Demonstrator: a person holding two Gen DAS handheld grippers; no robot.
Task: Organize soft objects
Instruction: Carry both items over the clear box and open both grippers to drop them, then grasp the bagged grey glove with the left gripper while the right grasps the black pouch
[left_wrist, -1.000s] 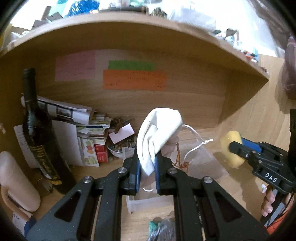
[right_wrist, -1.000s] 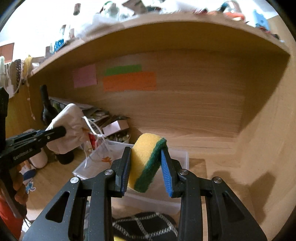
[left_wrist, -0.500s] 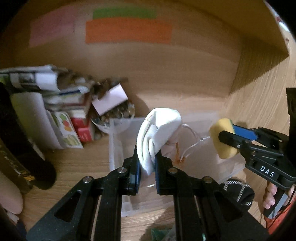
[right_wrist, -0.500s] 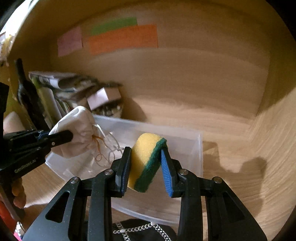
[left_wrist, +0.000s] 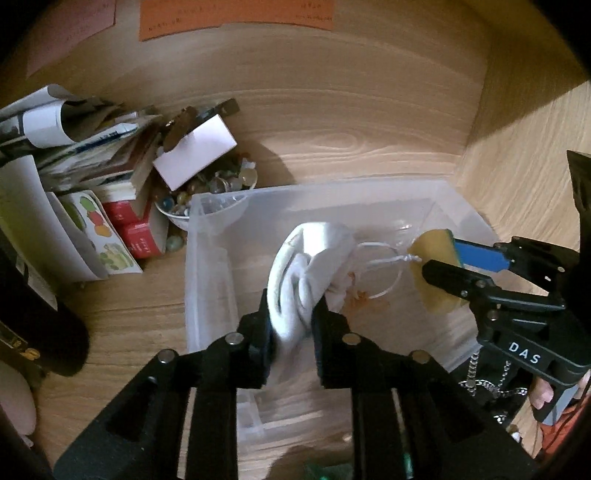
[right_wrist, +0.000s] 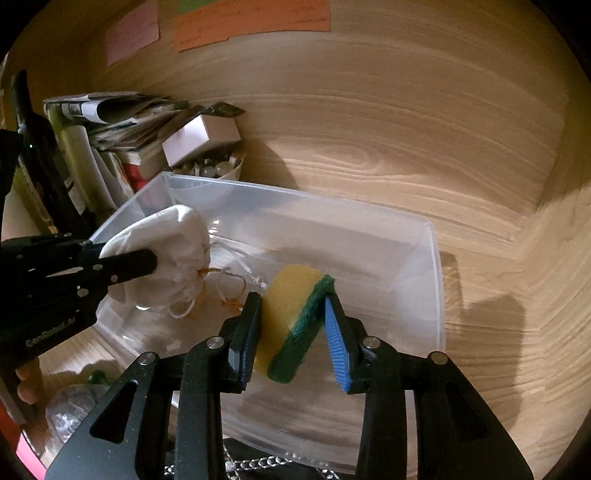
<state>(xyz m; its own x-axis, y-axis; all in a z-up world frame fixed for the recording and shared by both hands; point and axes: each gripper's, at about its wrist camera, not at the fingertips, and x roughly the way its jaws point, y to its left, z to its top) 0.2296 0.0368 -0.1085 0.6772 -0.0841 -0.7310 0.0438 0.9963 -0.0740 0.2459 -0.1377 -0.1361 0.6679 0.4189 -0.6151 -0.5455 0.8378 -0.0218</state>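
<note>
My left gripper (left_wrist: 290, 325) is shut on a white drawstring cloth pouch (left_wrist: 308, 269) and holds it over the left half of a clear plastic bin (left_wrist: 207, 266). The pouch also shows in the right wrist view (right_wrist: 162, 254), with its strings hanging into the bin (right_wrist: 436, 280). My right gripper (right_wrist: 293, 332) is shut on a yellow and green sponge (right_wrist: 291, 321) and holds it over the right half of the bin. The sponge also shows in the left wrist view (left_wrist: 436, 273), clamped in the right gripper (left_wrist: 443, 264).
The bin sits on a wooden desk inside a wooden alcove. Left of it are a bowl of marbles (left_wrist: 207, 195), stacked papers and small boxes (left_wrist: 96, 147), and a dark bottle (right_wrist: 37, 147). A black item with a chain (right_wrist: 258, 461) lies in front of the bin.
Both grippers have moved forward and down, from above and in front of the bin to over its inside. Each still holds its object.
</note>
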